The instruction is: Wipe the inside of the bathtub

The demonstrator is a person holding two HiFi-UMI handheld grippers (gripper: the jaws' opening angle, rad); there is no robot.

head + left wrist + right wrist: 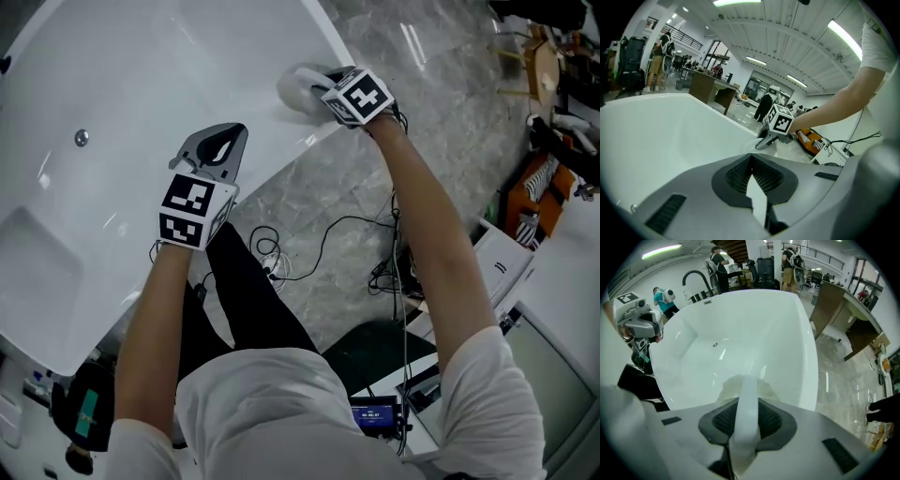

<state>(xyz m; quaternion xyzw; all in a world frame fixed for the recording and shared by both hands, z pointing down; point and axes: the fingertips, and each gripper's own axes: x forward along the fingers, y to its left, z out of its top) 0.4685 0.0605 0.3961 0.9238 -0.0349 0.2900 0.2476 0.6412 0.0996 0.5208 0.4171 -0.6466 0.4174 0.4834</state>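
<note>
The white bathtub (131, 75) fills the upper left of the head view, with a small metal drain (82, 138) in its floor. My right gripper (325, 89) is at the tub's far rim, shut on a white cloth (298, 86) that rests against the inner wall. In the right gripper view a strip of the cloth (746, 394) runs between the pads, over the tub (754, 319). My left gripper (228, 134) hovers over the near rim, shut with nothing in it. Its pads (740, 173) meet above the tub (656, 136).
Black cables (309, 253) lie on the marble floor beside the tub. Orange and white equipment (539, 202) stands at the right. A black faucet (696, 275) rises at the tub's far end. A wooden counter (839, 305) and several people stand beyond.
</note>
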